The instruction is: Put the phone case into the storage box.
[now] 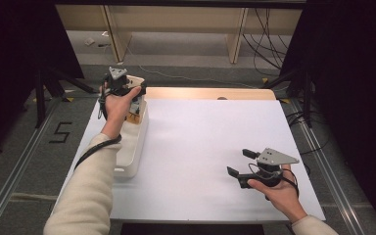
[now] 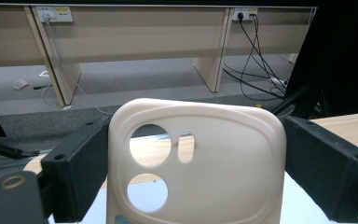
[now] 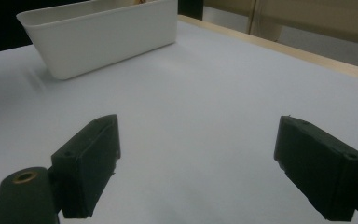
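- Left gripper (image 1: 127, 84) raised above far end of white bin (image 1: 133, 147), clamping a beige phone case (image 1: 136, 81).
- Right gripper (image 1: 241, 162) low over white table (image 1: 200, 142), jaws spread, well apart from bin.

Phone case (image 2: 200, 168) looks like smooth matt beige silicone; bin (image 3: 102, 35) is plain white plastic, desk (image 1: 210, 147) matt white.

A lab-like recording space: a white-topped table (image 1: 200, 147) on grey carpet, black curtains (image 1: 352, 58) at both sides, floor rails (image 1: 10, 176), and beyond the left gripper (image 2: 193, 154), wall sockets (image 2: 53, 14) with trailing cables (image 2: 256, 70).
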{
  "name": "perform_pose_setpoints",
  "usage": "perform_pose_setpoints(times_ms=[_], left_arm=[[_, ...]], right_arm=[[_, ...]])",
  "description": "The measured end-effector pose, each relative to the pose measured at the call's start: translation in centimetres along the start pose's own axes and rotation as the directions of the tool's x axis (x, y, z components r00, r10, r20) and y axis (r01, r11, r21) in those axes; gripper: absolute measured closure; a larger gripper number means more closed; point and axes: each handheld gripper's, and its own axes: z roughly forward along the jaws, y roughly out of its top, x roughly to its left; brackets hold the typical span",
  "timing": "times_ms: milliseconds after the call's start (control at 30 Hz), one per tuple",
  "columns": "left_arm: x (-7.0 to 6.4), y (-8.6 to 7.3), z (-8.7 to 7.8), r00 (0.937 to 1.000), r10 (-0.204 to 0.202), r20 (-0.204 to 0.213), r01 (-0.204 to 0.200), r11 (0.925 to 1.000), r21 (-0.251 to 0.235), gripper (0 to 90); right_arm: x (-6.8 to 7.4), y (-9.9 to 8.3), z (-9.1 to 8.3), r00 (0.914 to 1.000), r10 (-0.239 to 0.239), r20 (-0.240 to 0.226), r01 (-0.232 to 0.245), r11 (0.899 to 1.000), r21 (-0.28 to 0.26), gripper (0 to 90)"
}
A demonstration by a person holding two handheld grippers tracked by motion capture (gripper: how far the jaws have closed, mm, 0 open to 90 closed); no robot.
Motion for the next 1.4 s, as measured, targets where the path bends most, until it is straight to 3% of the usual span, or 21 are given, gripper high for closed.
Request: perform_pose_setpoints(times_ms=[1400], left_arm=[[0.2,0.5,1.2,1.0,0.005,0.003,-0.005,0.9999,0.011,10.8]], right_arm=[[0.0,0.0,0.0,1.0,0.004,-0.002,-0.004,1.0,0.002,15.4]])
